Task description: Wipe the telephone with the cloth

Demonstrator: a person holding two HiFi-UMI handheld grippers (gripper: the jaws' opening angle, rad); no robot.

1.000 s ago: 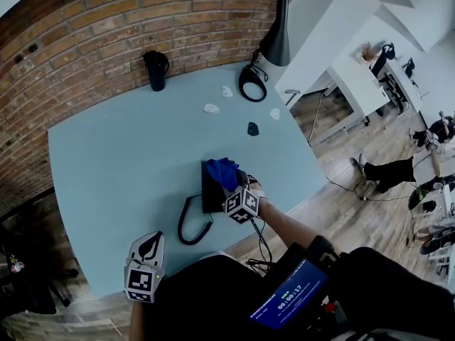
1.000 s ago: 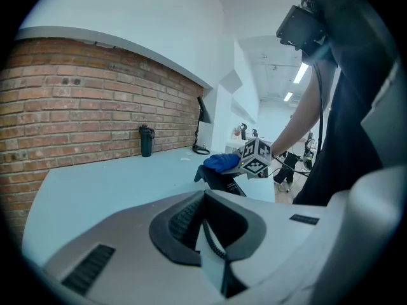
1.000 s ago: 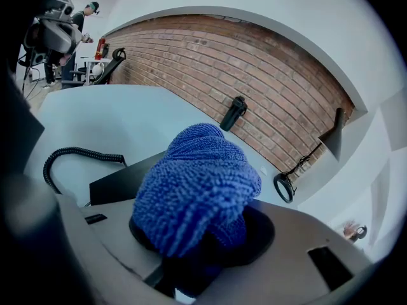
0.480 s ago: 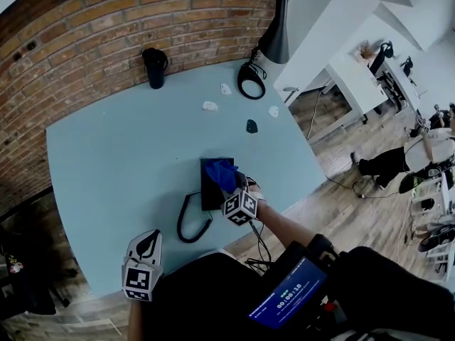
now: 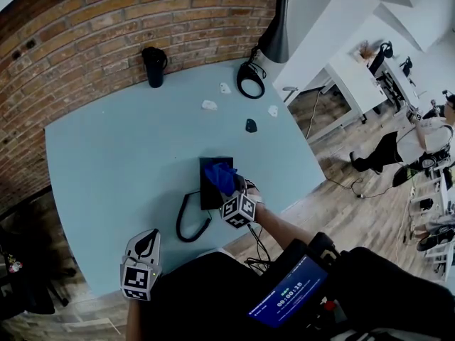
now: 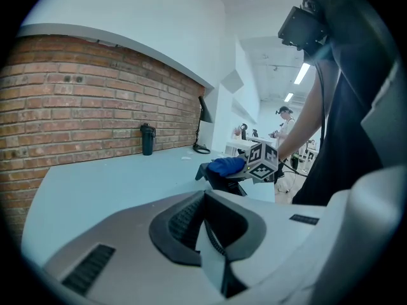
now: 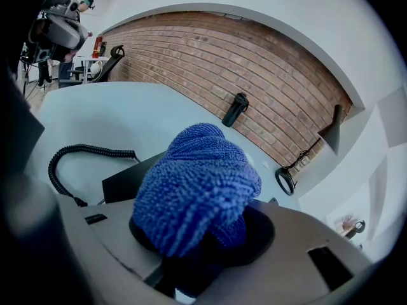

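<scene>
The telephone (image 5: 207,194), a flat black set, is sitting close to the near edge of the pale blue tabletop (image 5: 114,162), roughly midway along it, with its coiled cord (image 5: 186,222) looping off its left side toward that edge. The blue cloth (image 5: 220,175) is lying bunched on the telephone's right half, and the right gripper (image 5: 231,190) is clamping that wad between its jaws and pressing it onto the set. The left gripper (image 5: 146,249) is hanging over the near edge, well apart from the telephone, jaws closed together with nothing between them. At the far edge a black tumbler (image 5: 153,67) is standing against the brick wall (image 5: 106,27), and a lamp's ring base (image 5: 251,84) is sitting by the far right corner, with 3 small white scraps (image 5: 209,106) lying near it.
</scene>
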